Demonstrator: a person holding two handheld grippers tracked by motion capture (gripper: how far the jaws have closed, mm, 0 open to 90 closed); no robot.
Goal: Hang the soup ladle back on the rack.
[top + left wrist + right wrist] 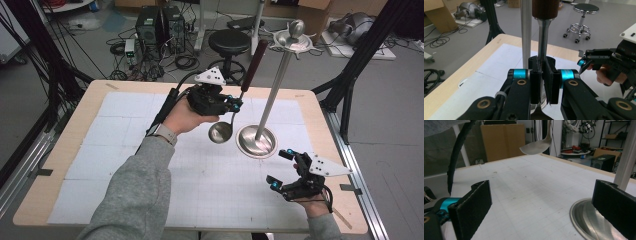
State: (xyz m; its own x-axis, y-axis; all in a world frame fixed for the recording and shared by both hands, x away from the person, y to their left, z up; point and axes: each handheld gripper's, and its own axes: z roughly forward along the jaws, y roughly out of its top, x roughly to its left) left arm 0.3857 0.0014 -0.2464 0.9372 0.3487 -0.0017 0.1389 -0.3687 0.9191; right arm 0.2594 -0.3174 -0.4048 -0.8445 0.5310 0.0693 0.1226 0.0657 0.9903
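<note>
1. 1 ladle (pixel 227 122), frame centre in the high view, pinched by the left gripper (pixel 235 104); 1 stand (pixel 257 141); right gripper (pixel 282 170) jaws spread.
2. The left gripper view shows jaws clamping the ladle's shaft.

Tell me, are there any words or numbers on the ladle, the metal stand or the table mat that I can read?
None can be read.
Ladle: plain metal bowl and dark handle, no writing.
Metal stand: bare, no label.
Table mat: faint grid lines, no numbers to make out.
Boxes on the floor behind: too small and blurred to tell.
</note>
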